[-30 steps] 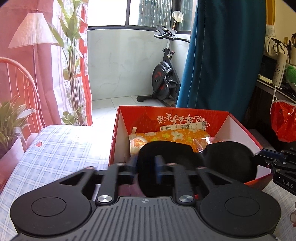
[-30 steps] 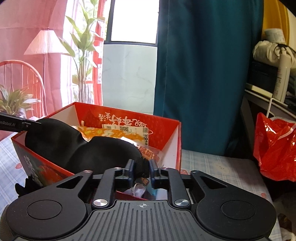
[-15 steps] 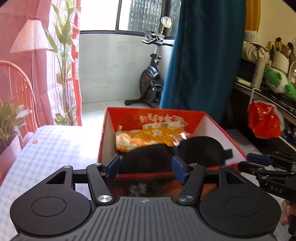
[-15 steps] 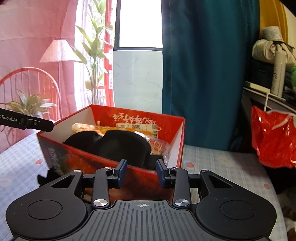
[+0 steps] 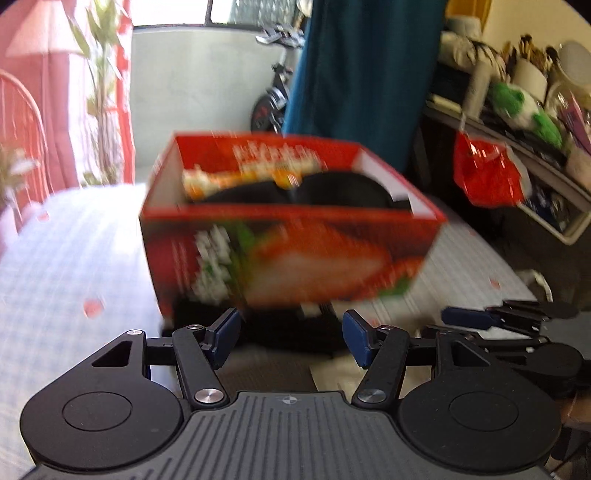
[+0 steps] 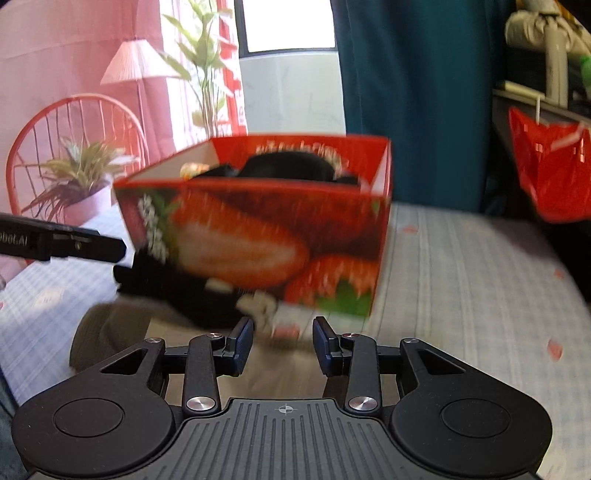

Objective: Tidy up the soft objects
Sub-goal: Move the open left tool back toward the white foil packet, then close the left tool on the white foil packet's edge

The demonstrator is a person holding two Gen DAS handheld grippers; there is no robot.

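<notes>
Both grippers' fingers (image 5: 225,334) spread, red box (image 5: 291,254) beyond them

Bright window (image 6: 288,26) backlight, motion-blurred red box (image 5: 288,254), fisheye-dark corners, sharp tongs

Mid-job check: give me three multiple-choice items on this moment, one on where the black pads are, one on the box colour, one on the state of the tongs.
1. Where do the black pads lie?
A. on the tablecloth
B. inside the box
C. in the left tongs

2. What colour is the box mainly?
A. red
B. blue
C. white

3. How do the right tongs stand?
A. shut on a pad
B. shut on the box rim
C. open, holding nothing

Answers:
1 B, the dark pads show above the rim in both views, beside the orange packet.
2 A, its walls are red with a strawberry print.
3 C, a clear gap shows between the fingers, and the left tongs are open too.
</notes>
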